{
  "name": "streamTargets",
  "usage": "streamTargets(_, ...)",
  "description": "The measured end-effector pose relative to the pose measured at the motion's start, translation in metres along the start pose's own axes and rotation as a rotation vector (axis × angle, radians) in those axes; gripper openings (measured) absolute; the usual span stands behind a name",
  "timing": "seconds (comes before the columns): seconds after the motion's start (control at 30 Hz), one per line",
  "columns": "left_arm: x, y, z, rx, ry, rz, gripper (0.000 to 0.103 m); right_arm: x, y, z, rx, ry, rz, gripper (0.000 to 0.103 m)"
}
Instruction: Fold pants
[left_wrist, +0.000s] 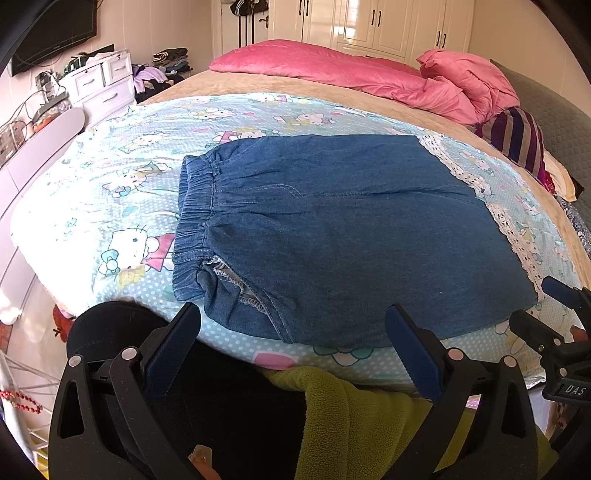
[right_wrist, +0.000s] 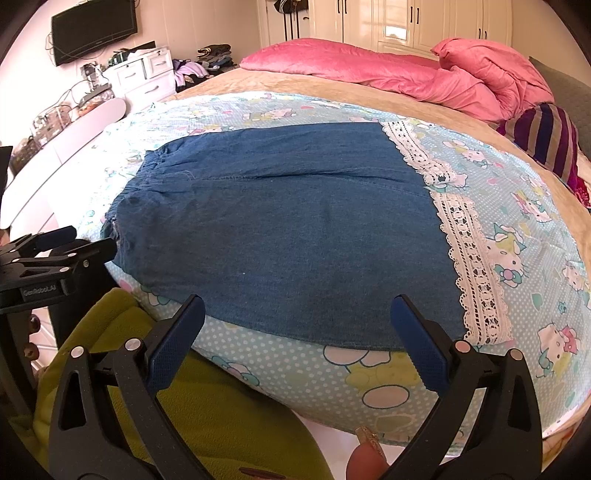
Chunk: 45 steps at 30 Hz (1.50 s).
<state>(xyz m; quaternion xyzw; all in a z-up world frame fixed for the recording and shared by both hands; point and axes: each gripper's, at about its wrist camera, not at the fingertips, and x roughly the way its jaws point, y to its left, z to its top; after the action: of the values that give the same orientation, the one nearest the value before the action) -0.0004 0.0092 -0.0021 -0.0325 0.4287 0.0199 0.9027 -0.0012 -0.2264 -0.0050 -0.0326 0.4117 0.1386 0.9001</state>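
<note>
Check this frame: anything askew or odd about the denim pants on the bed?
One thing: at the near corner of the denim pants, beside the elastic waistband, the fabric is bunched and turned back, exposing the pale inner seam. Otherwise they lie flat on the cartoon-print quilt.

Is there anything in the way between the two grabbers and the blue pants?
Nothing visible. The pants lie flat on the cartoon blanket, with both the left gripper and right gripper open just short of their near edge.
</note>
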Motion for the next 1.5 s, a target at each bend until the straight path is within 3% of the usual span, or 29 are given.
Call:
streamTargets(0.37, 0.006, 0.006, 0.012, -0.035, -0.006, 0.001, 0.099, 0.009, -0.007, 0.023, 0.009, -0.029, 0.012, 0.095)
streamTargets(0.73, 0.026, 0.037, 0.063, -0.093, -0.023, 0.049, 0.099, 0.044, -0.007, 0.092, -0.062, -0.087, 0.004, 0.095)
streamTargets(1.0, 0.059, 0.065, 0.095, -0.152, 0.003, 0.062, 0.099, 0.086, 0.010, 0.140, -0.107, -0.068, 0.052, 0.095)
streamTargets(1.5, 0.125, 0.105, 0.138, -0.195, 0.060, 0.106, 0.099, 0.158, 0.049, 0.189, -0.235, -0.012, 0.083, 0.095)
